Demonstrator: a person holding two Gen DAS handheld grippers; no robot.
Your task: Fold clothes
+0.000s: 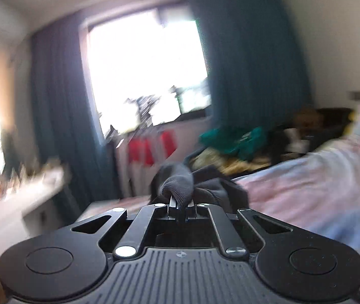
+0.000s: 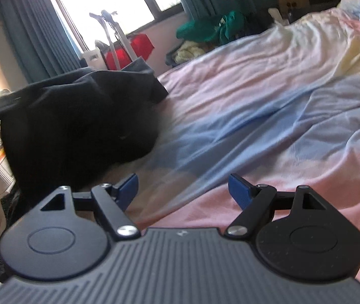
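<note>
Left tongs point(image 1: 180, 204) clamped on bunched ribbed knit fold of dark garment point(image 1: 180, 185), soft heap draped just ahead. Right tongs point(image 2: 183, 190) spread wide, blue pads empty, over wrinkled pastel sheet point(image 2: 268, 101); garment point(image 2: 78, 126) mounded to their left.

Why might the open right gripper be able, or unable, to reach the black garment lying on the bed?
Probably able: the right gripper is open and empty, and only bare bedsheet lies between it and the black garment at its left. The left gripper already pinches a fold of the garment.
</note>
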